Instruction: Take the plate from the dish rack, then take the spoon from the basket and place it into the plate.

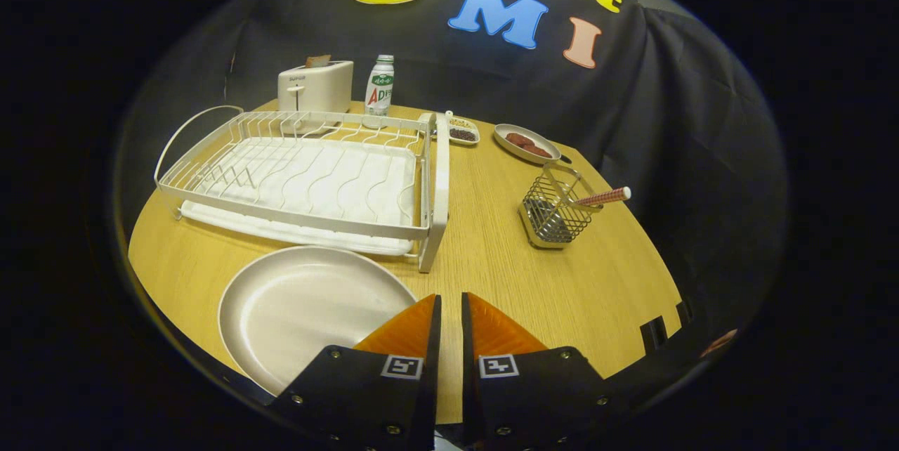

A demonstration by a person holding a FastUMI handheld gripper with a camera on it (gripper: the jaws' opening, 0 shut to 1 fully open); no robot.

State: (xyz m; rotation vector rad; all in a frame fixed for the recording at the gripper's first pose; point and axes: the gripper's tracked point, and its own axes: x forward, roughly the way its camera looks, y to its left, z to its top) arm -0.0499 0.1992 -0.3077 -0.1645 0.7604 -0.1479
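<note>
Wooden table [491, 261] holds the plate [309, 307] already out; my empty gripper [449, 310], fingers nearly together, must next reach the spoon [602, 197] in the basket [556, 213].

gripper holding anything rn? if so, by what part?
Nothing held. The gripper has its fingers nearly together with only bare table in the gap. The plate lies flat beside them; the spoon sits in the basket.

The gripper [450, 307] is built from two wedge-shaped fingers [411, 331] set on black angular mounts, each marked with a square black-and-white tag and studded with small screws; only a narrow gap is left between the fingers
</note>
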